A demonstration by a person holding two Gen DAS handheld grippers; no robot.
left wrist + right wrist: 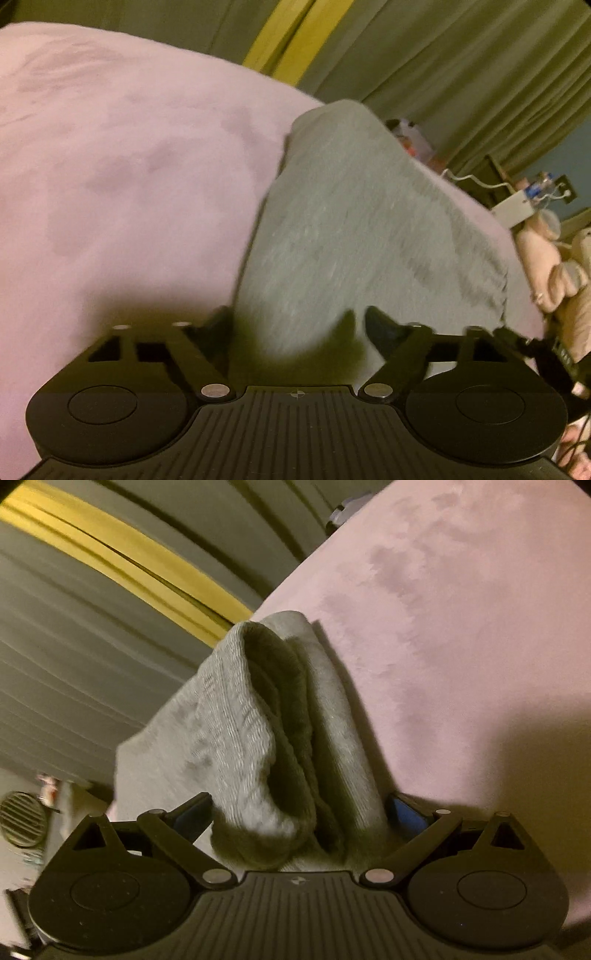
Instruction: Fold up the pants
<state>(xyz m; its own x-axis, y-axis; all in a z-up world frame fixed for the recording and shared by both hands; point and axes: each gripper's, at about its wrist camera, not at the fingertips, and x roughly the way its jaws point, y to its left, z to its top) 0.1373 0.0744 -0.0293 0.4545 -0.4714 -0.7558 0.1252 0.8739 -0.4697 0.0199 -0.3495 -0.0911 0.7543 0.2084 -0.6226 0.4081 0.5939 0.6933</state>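
left hand-held gripper (pixel 299 325) apart around flat grey pants (pixel 354 229); right hand-held gripper (pixel 299 812) apart around bunched folds

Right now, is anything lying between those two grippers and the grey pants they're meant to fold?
Nothing visible does. The grey pants already sit between the fingers of the left gripper, and bunched layers of them fill the right gripper. Around them lies only the pink blanket.

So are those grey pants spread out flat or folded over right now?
Folded over, at least partly. The right wrist view shows the grey pants doubled into stacked layers between the right tongs, resting on the pink blanket.
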